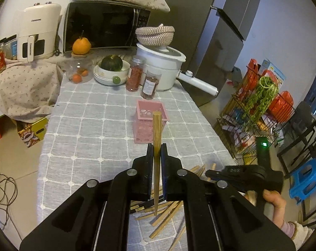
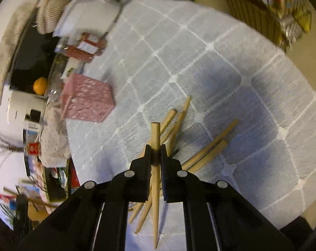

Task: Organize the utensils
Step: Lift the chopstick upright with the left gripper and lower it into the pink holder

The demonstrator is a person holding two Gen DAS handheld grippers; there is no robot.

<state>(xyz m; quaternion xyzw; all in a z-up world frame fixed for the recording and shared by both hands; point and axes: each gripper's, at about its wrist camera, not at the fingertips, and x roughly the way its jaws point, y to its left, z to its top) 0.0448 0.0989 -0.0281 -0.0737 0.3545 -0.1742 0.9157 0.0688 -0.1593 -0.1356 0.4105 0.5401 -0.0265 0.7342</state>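
My left gripper is shut on a wooden chopstick, held above the table with its thick end pointing at the pink perforated basket. The basket stands upright on the grey checked tablecloth. My right gripper is shut on another wooden chopstick, lifted above a loose pile of several chopsticks. The right wrist view is tilted and blurred; the pink basket shows at its left. The right gripper's body shows at the lower right of the left wrist view, beside the pile.
Behind the basket stand two spice jars, a white pot with a long handle, stacked bowls holding a squash, a microwave and an air fryer. A wire rack stands off the table's right edge.
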